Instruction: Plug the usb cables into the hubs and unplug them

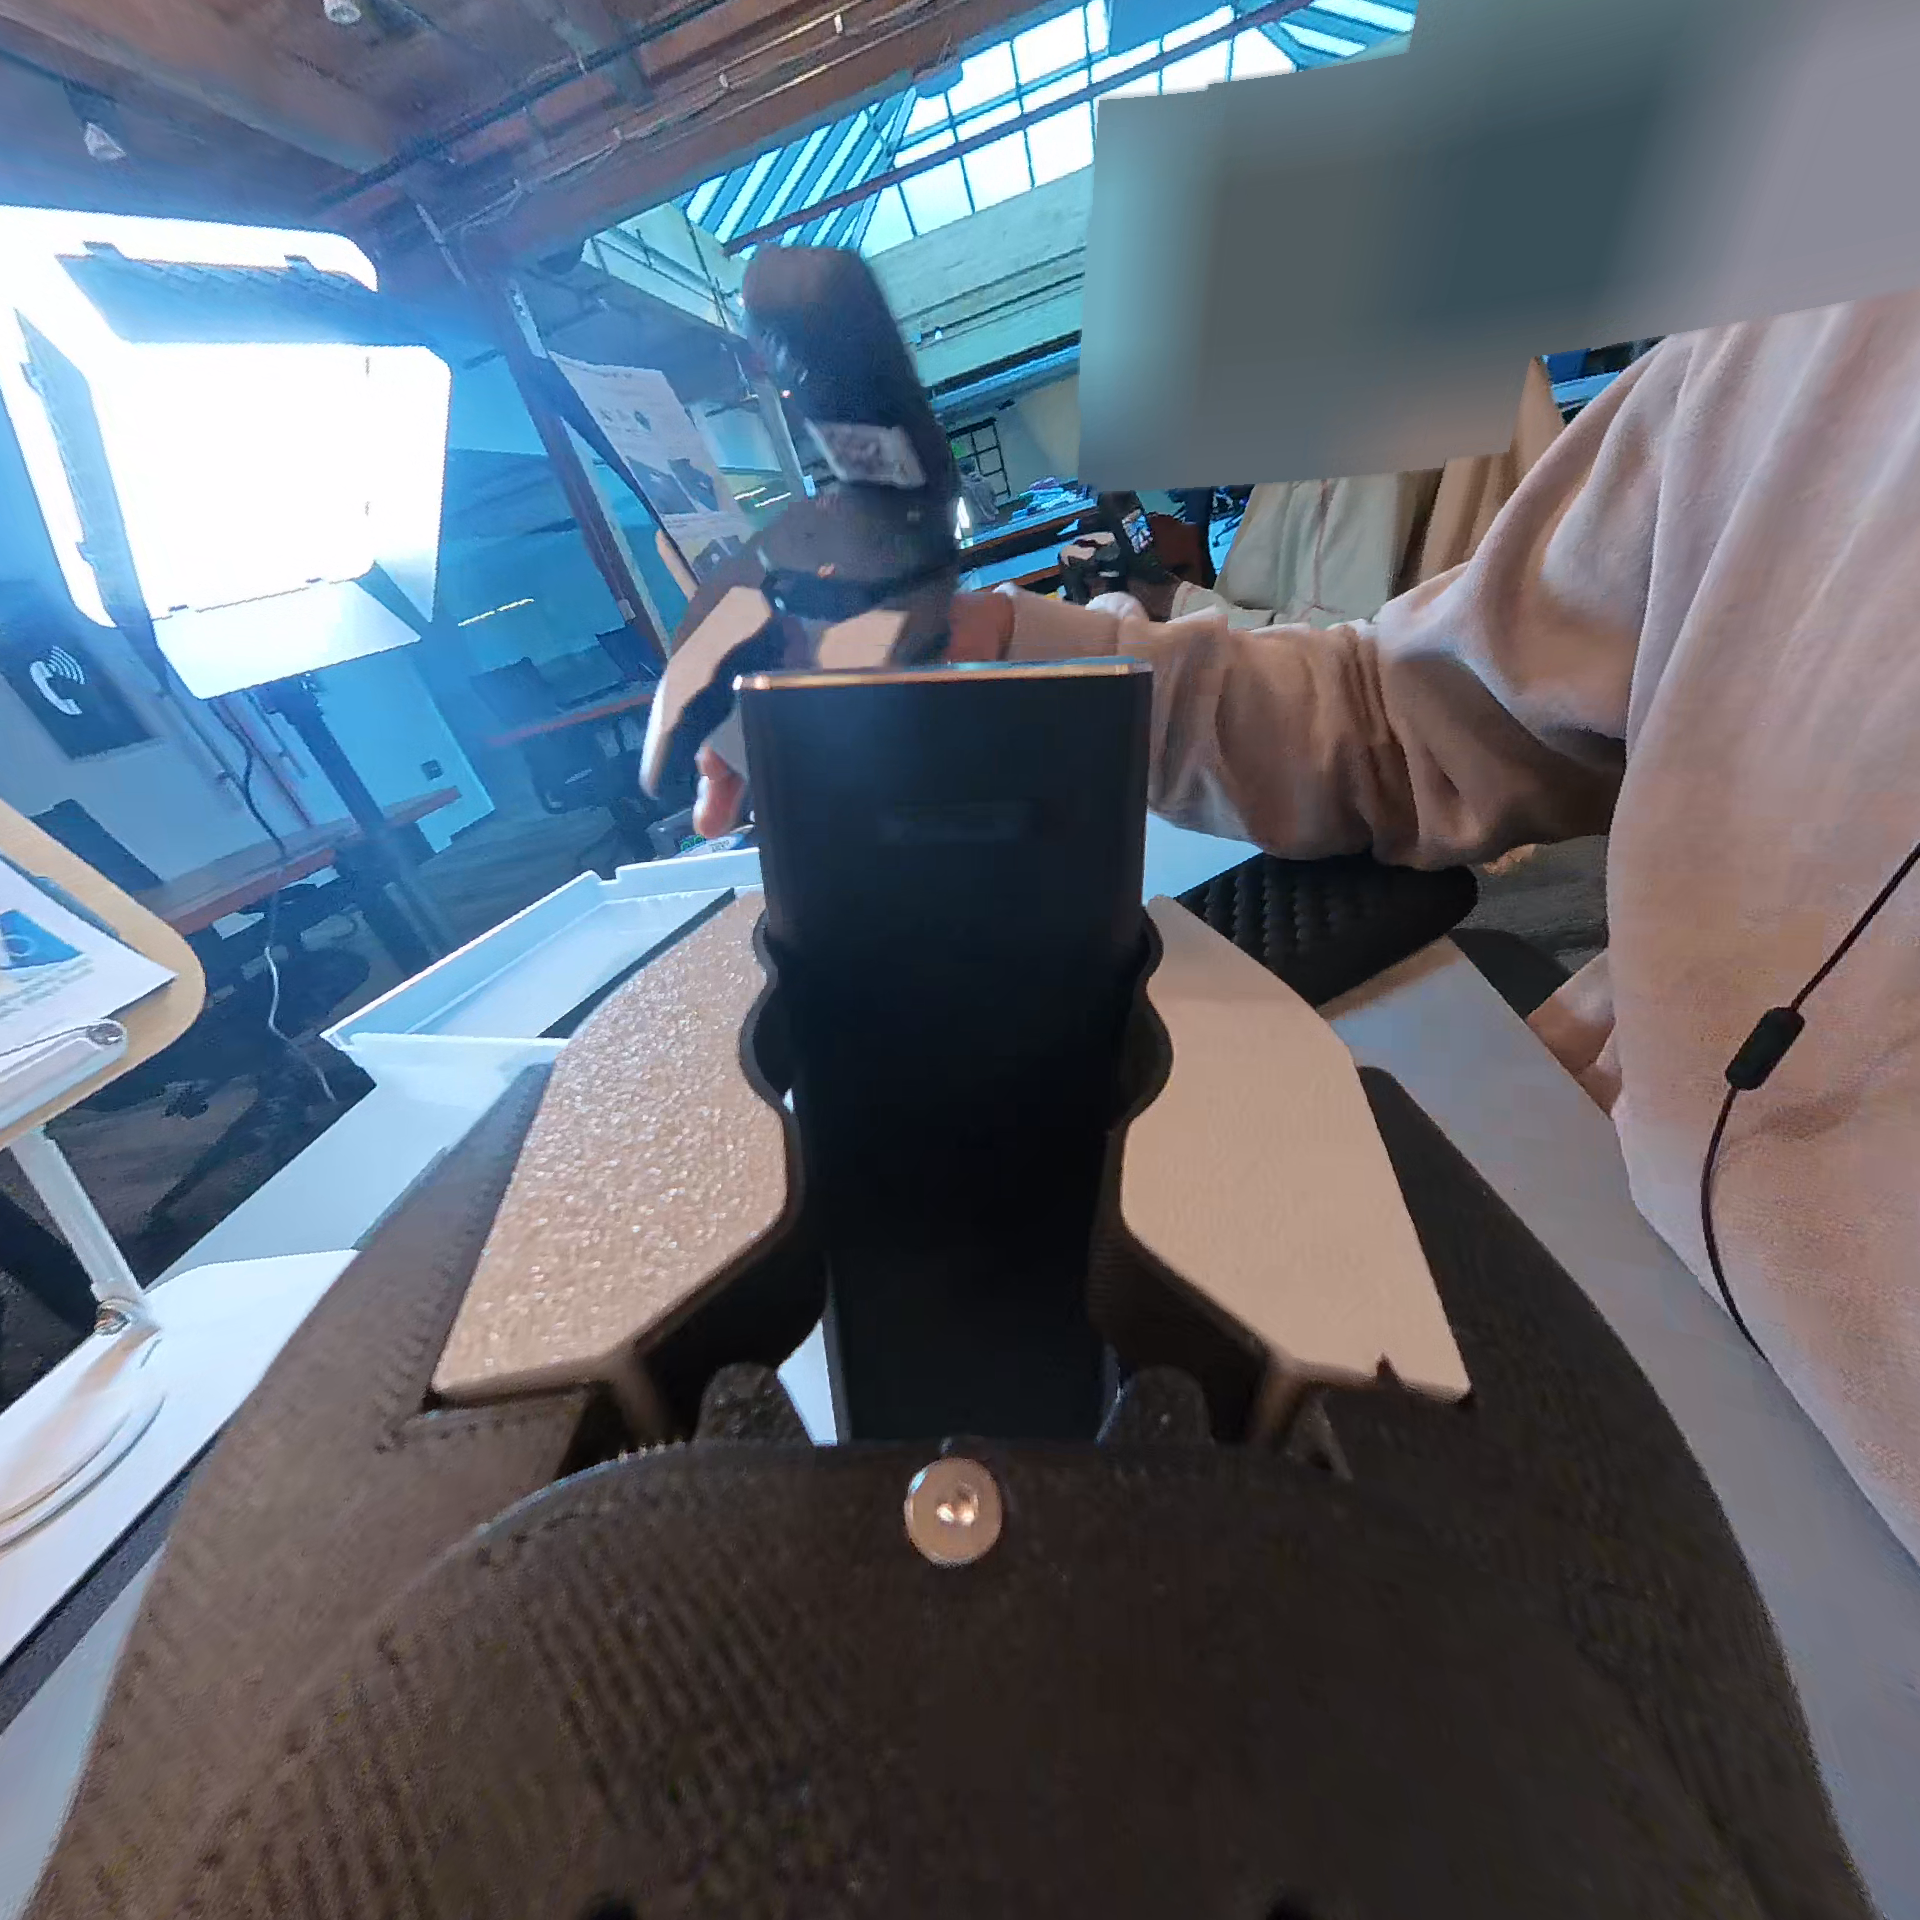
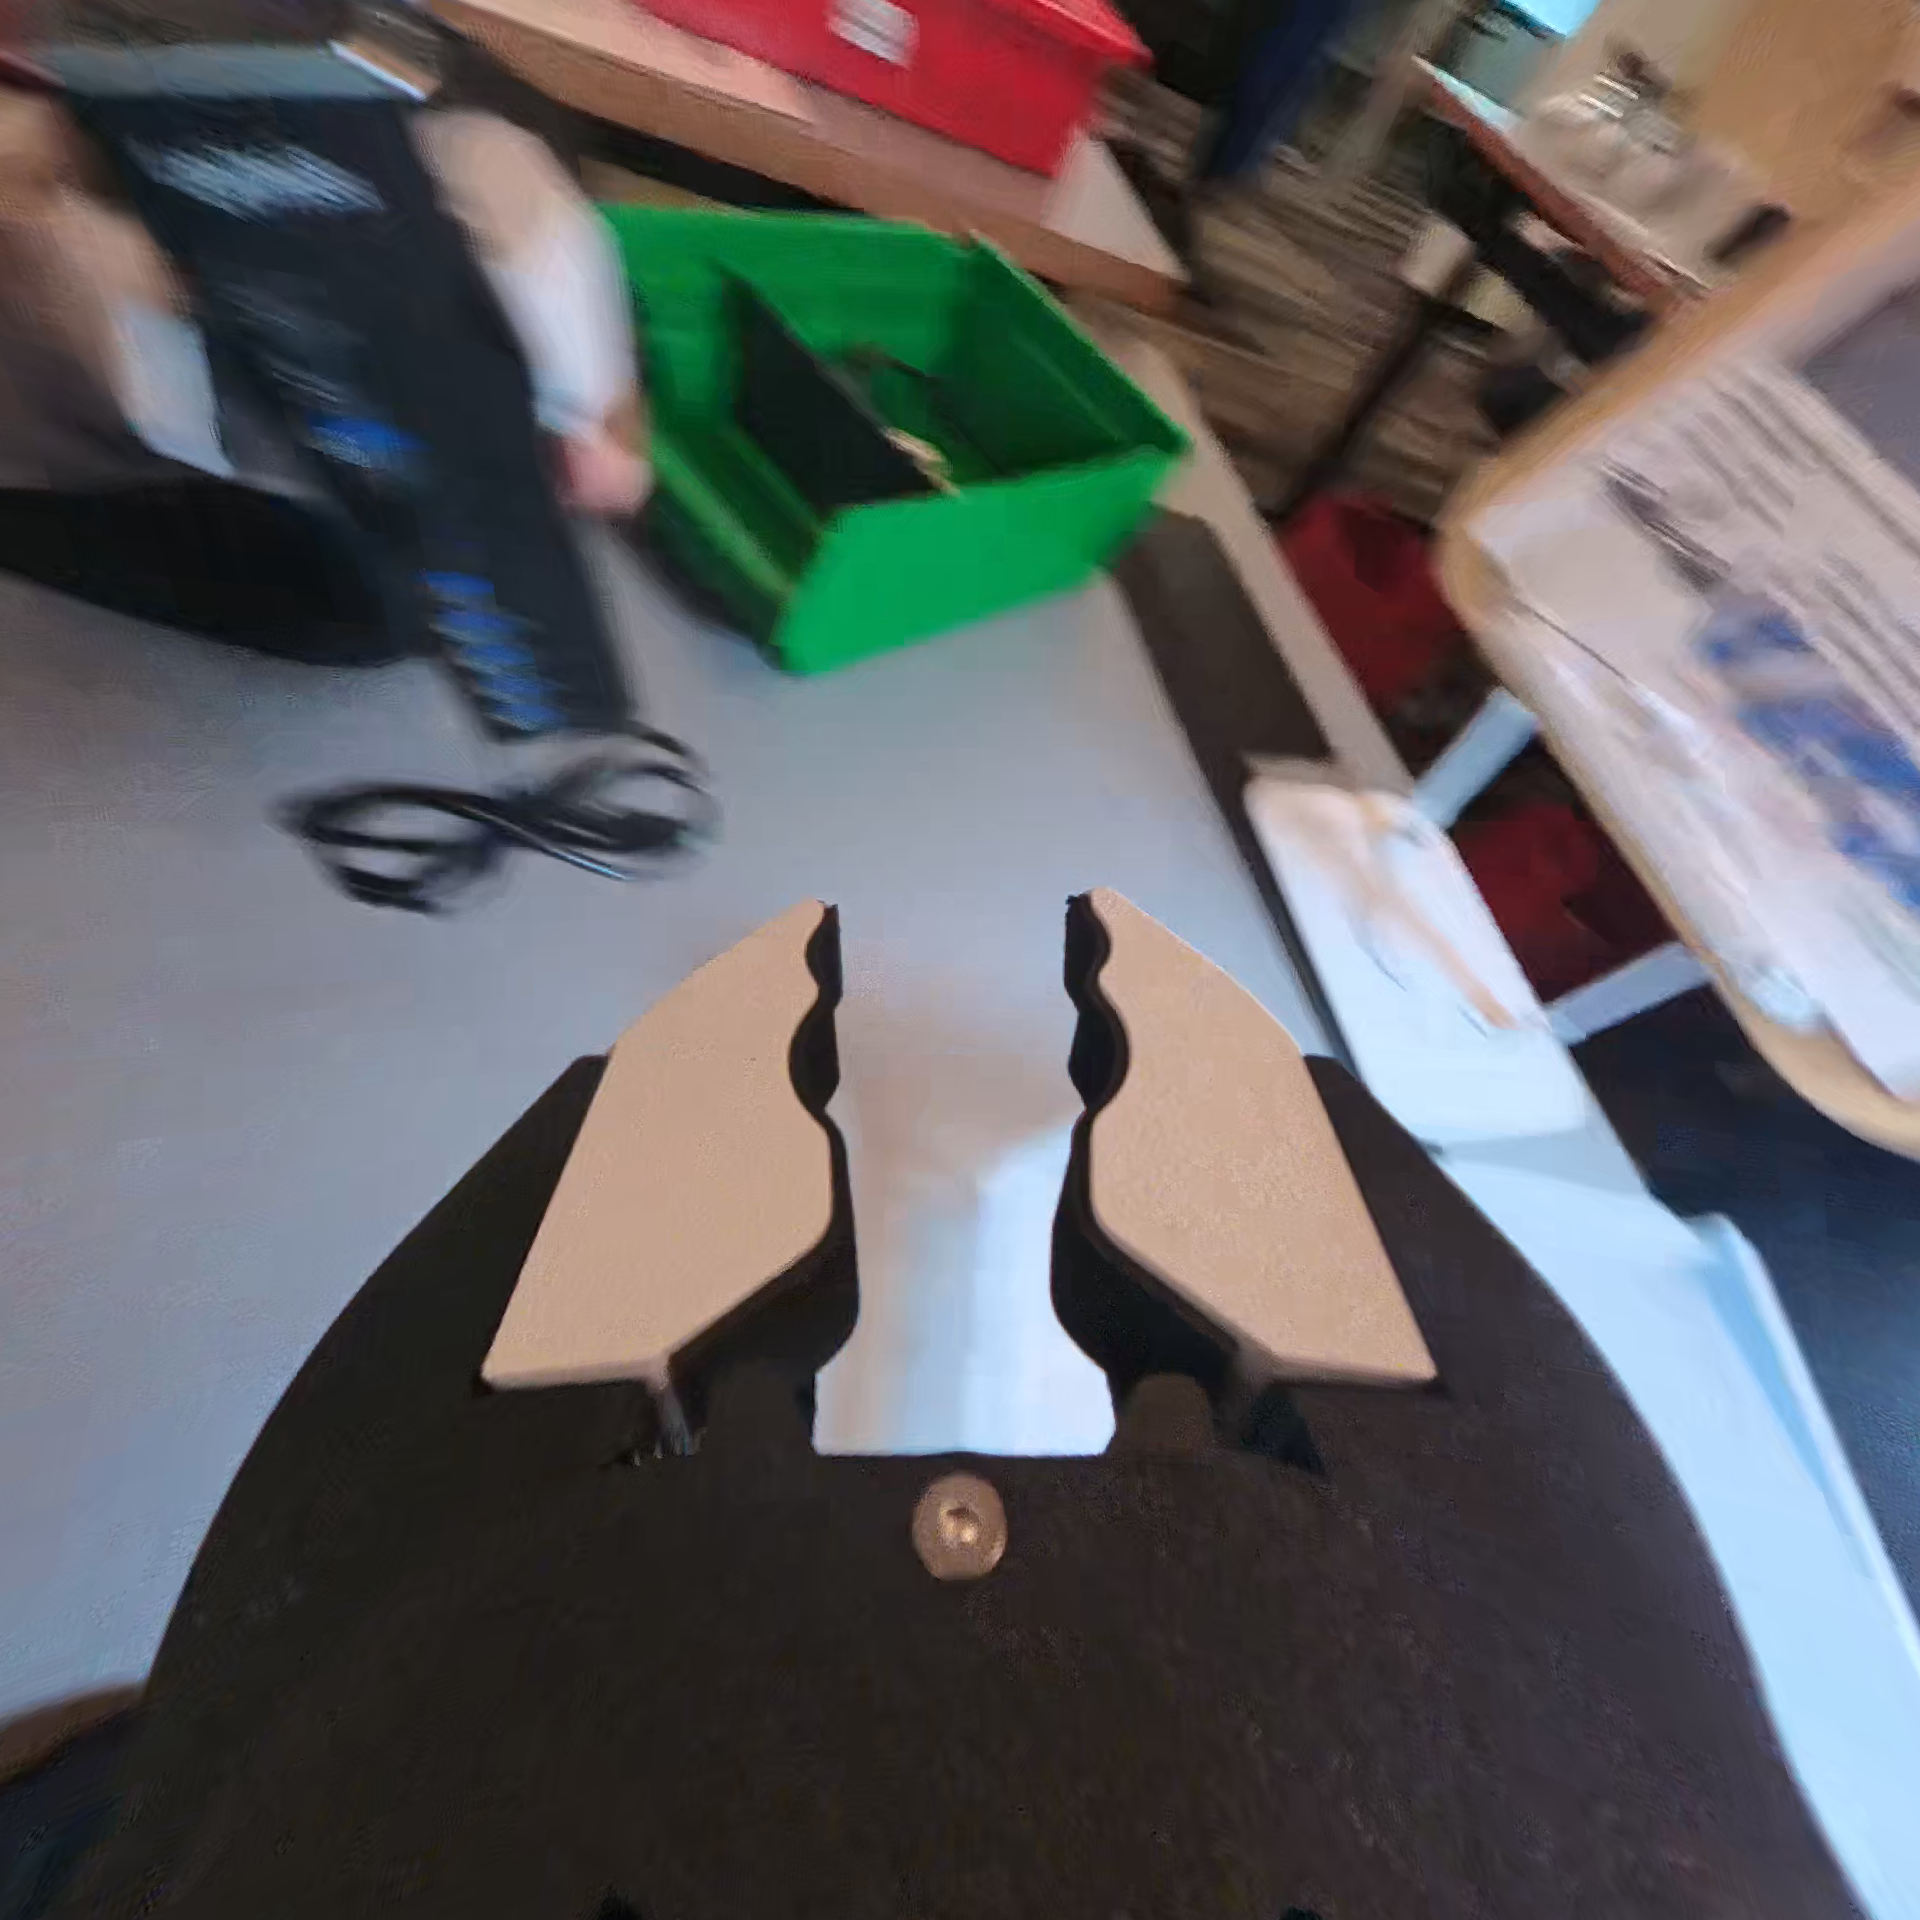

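Note:
My left gripper is shut on a black USB hub and holds it upright above the table, its end face toward the camera. The same hub shows blurred at the upper left of the right wrist view, with a row of blue ports, held by the left gripper. A coiled black USB cable lies on the grey table just below the hub. My right gripper is open and empty, over the table to the right of the cable. It also shows beyond the hub in the left wrist view.
A green bin with a black divider stands on the table behind the cable. A white tray sits at the table's left side. A tilted board with papers stands at the right. A person in a pale sweatshirt sits at the table.

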Demonstrator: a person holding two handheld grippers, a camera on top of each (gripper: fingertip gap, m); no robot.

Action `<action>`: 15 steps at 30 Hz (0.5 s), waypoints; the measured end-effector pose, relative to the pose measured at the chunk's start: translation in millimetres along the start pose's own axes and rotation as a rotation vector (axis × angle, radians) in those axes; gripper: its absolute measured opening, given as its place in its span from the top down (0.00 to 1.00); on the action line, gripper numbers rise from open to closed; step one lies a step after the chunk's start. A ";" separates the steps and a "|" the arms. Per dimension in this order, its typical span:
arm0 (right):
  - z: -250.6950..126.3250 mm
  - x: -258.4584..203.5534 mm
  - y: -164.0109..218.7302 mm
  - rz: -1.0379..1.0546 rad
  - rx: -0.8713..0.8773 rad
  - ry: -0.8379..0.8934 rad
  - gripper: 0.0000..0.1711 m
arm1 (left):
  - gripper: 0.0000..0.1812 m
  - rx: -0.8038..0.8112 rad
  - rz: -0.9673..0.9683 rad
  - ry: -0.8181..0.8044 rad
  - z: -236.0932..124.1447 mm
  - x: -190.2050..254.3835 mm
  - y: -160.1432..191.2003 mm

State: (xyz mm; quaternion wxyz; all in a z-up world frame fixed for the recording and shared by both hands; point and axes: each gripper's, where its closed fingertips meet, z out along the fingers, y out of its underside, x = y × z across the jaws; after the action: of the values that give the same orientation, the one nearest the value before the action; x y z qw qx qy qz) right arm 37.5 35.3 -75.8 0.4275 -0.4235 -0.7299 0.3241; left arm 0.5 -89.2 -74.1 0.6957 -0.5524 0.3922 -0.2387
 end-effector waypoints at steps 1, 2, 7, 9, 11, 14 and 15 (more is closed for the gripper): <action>9.4 -30.4 -12.9 -0.048 0.018 -0.082 0.75 | 0.65 -0.007 0.010 0.003 1.6 1.9 1.4; 19.6 -60.0 -20.7 -0.100 0.015 -0.157 0.74 | 0.65 -0.016 0.019 0.007 3.4 3.9 2.9; 67.9 -123.9 -24.2 -0.264 -0.052 -0.244 0.78 | 0.65 -0.059 0.064 0.030 11.7 14.1 11.4; 74.8 -129.3 -25.9 -0.242 -0.037 -0.278 0.84 | 0.65 -0.070 0.072 0.039 13.4 16.9 14.2; 76.5 -130.0 -29.2 -0.230 -0.014 -0.285 0.90 | 0.65 -0.083 0.086 0.043 14.3 18.2 16.8; 76.0 -131.0 -27.1 -0.258 -0.014 -0.281 0.91 | 0.65 -0.097 0.107 0.049 15.1 19.8 19.1; 75.1 -132.1 -25.7 -0.260 -0.013 -0.288 0.91 | 0.65 -0.109 0.119 0.054 16.1 21.7 20.6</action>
State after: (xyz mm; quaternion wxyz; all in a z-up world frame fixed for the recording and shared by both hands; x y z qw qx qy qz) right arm -2.4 -102.4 -132.4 0.3541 -0.2775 -0.8343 0.3186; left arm 23.9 -90.8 -98.7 0.6668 -0.5585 0.4553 -0.1903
